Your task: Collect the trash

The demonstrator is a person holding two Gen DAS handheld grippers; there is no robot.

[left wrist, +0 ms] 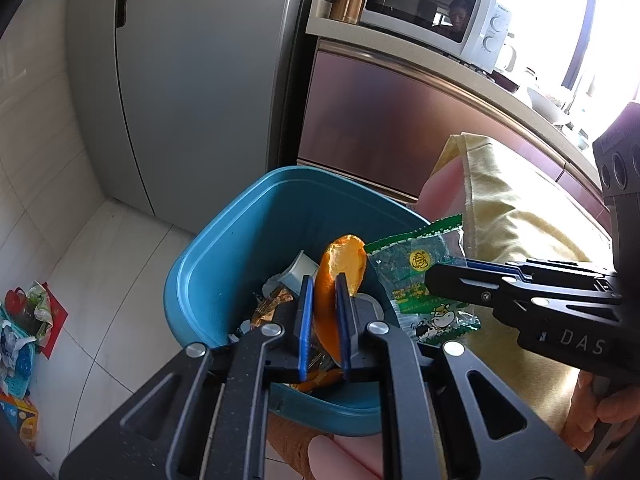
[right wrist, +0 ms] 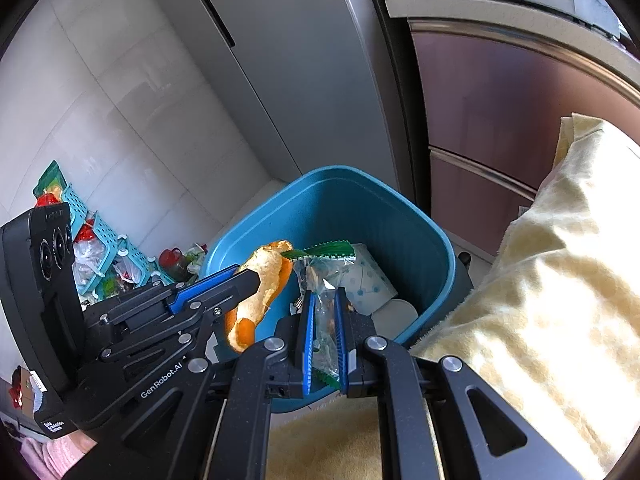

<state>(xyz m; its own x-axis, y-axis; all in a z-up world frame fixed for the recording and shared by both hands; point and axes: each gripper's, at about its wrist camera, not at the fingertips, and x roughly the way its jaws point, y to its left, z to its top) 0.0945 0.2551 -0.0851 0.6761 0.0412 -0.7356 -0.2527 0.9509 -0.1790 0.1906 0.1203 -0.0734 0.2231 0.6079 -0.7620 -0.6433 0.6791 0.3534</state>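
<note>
A blue plastic trash bin stands on the tiled floor with wrappers, a paper cup and a white lid inside. My left gripper is shut on a strip of orange peel, held over the bin's near side. My right gripper is shut on a clear snack wrapper with green edges, also over the bin. The two grippers hang side by side, their loads nearly touching.
A grey fridge stands behind the bin, brown cabinets and a microwave to its right. More litter and a turquoise basket lie on the floor at left. A person's yellow garment fills the right side.
</note>
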